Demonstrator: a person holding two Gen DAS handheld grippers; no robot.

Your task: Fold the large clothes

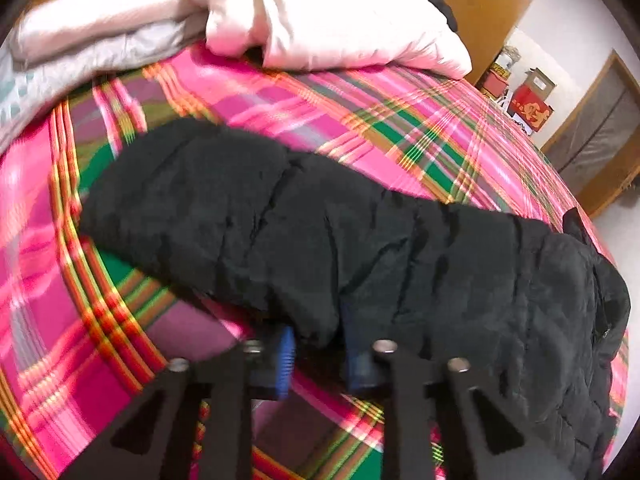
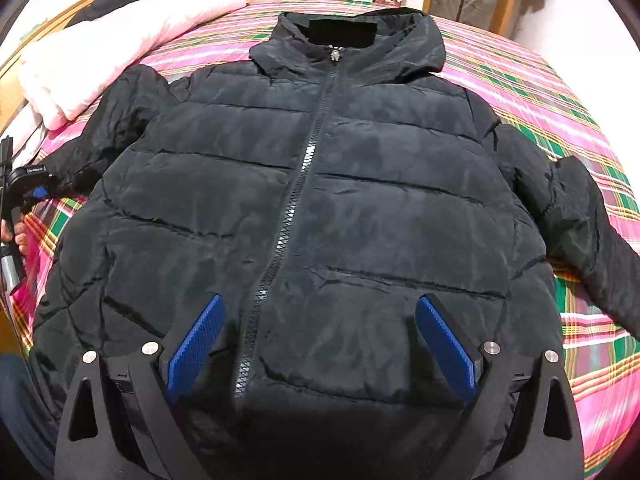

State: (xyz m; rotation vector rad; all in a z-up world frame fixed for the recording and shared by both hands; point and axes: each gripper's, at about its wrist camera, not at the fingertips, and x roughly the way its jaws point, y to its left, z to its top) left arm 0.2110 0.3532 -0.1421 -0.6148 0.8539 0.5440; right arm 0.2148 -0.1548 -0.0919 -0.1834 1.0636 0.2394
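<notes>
A black hooded puffer jacket (image 2: 320, 208) lies face up and zipped on a pink plaid bedsheet (image 2: 540, 92), hood at the far end, both sleeves spread out. My right gripper (image 2: 320, 344) is open above the jacket's lower front, its blue pads on either side of the zipper, holding nothing. My left gripper (image 1: 318, 352) is shut on the cuff end of the jacket's left sleeve (image 1: 260, 216), with the fabric bunched between the blue pads. The left gripper also shows in the right wrist view (image 2: 34, 188) at the sleeve's end, held by a hand.
Folded pale pink and grey bedding (image 1: 320, 12) is piled along the bed's far side, also in the right wrist view (image 2: 120, 36). Red boxes (image 1: 532, 108), a wooden door (image 1: 600, 136) and wooden furniture stand beyond the bed.
</notes>
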